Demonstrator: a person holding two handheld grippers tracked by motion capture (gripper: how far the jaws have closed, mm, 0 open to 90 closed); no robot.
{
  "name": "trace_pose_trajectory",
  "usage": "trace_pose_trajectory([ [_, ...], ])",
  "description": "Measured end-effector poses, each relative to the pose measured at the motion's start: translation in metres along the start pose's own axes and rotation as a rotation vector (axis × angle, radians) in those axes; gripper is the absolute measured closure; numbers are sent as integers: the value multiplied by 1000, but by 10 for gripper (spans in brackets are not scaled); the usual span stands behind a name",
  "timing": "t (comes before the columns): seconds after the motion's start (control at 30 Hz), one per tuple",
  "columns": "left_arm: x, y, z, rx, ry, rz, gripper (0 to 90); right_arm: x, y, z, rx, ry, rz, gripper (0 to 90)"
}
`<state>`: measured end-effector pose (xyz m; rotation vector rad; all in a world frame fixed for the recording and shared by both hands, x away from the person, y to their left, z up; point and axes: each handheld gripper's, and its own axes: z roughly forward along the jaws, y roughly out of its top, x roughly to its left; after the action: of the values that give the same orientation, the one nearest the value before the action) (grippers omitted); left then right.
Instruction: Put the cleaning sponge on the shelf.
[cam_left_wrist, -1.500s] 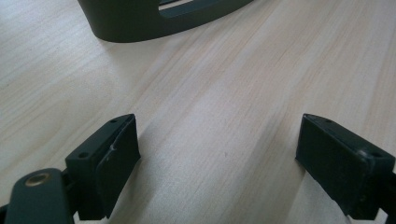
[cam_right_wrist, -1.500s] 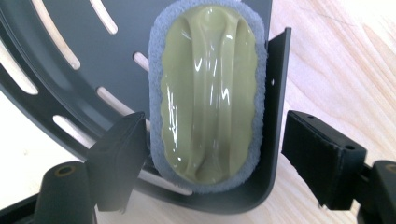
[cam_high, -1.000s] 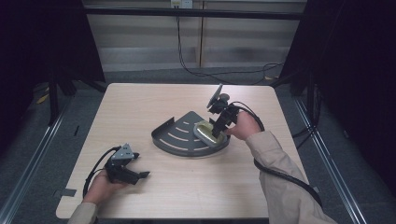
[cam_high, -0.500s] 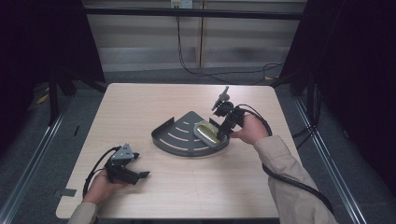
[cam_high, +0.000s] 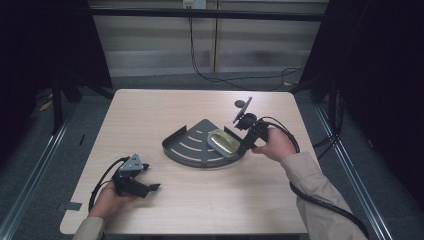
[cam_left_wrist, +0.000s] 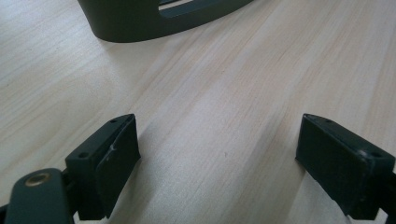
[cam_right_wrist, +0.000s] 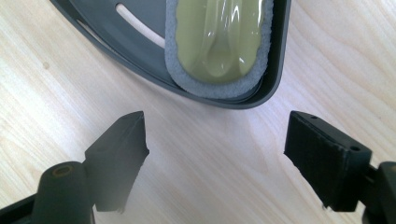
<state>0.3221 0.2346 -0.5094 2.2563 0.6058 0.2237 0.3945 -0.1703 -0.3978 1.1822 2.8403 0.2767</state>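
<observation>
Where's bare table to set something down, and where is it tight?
Free: the far left table beyond the tray; the near middle between the left gripper and the right sleeve. Tight: the tray's right end, where the sponge lies and the open right gripper sits beside it.

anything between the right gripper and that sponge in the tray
Only the tray's low dark rim. The right gripper is open over bare table just outside it, and the wrapped sponge lies just inside that rim, uncovered from above.
</observation>
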Motion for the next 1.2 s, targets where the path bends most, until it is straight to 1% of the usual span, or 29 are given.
trace_pose_trajectory([
  [0.07,0,0,0,0,0,0,127,0,-4,0,3,5,-8,206],
  [0.13,0,0,0,2,-1,4,127,0,-7,0,6,8,6,206],
  [0.27,0,0,0,3,-1,5,127,2,-18,0,19,-2,0,206],
  [0.3,0,0,0,4,-1,5,127,1,-19,1,12,-1,-11,206],
  [0.47,0,0,0,3,-1,5,127,2,-27,0,8,4,-12,206],
  [0.5,0,0,0,3,-1,5,127,3,-29,0,16,-6,-15,206],
  [0.57,0,0,0,4,0,5,127,3,-32,0,18,-5,-10,206],
  [0.6,0,0,0,3,0,4,127,3,-33,0,19,-11,-22,206],
  [0.63,0,0,0,4,0,5,127,4,-35,0,22,-8,-20,206],
  [0.7,0,0,0,3,-1,5,127,4,-38,0,23,-19,-31,206],
  [0.77,0,0,0,3,-1,5,127,5,-42,0,31,-15,-24,206],
  [0.83,0,0,0,3,0,5,127,6,-45,1,27,-14,-30,206],
  [0.9,0,0,0,3,-1,5,127,7,-48,1,31,-24,-35,206],
  [0.97,0,0,0,3,0,5,127,9,-51,3,30,-23,-32,206],
  [1.0,0,0,0,3,-1,5,126,10,-54,3,36,-22,-45,206],
  [1.07,0,0,0,3,-1,4,127,10,-55,4,31,-25,-52,205],
  [1.1,0,0,0,3,0,4,127,12,-57,4,31,-25,-45,206],
  [1.2,0,0,0,3,-1,4,127,14,-61,8,34,-23,-57,206],
])
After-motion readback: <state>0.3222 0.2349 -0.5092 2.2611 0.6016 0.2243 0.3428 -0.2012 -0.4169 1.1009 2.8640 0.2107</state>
